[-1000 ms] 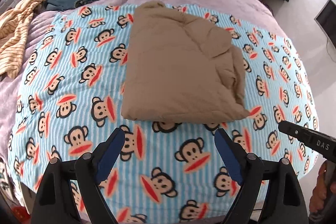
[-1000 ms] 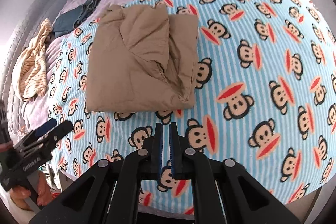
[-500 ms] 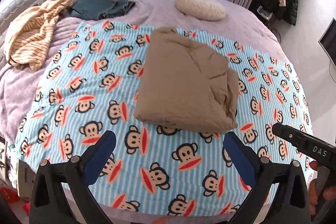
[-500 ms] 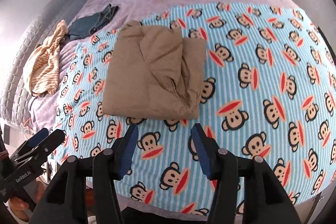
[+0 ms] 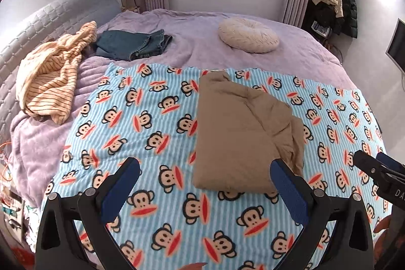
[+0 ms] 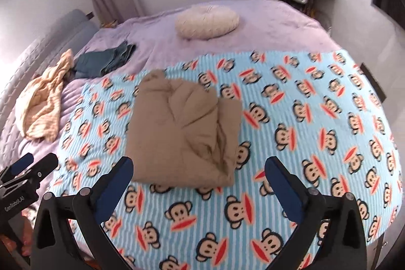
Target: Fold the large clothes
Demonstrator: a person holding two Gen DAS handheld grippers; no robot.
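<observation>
A folded tan garment (image 5: 243,133) lies flat on the blue monkey-print blanket (image 5: 141,133); it also shows in the right wrist view (image 6: 184,130). My left gripper (image 5: 205,181) is open and empty, held back above the blanket's near edge, apart from the garment. My right gripper (image 6: 198,179) is open and empty, also drawn back from the garment's near edge. The right gripper shows at the right edge of the left wrist view (image 5: 379,173), the left gripper at the left edge of the right wrist view (image 6: 27,168).
A striped yellow garment (image 5: 53,75) and folded jeans (image 5: 131,43) lie on the purple bedspread (image 5: 197,42) at the left. A round cream cushion (image 5: 248,34) sits at the back. Coats (image 5: 334,6) hang at the right wall.
Both grippers have pulled back and tilted up from the folded garment. The right gripper went from shut to wide open; the left opened wider.
</observation>
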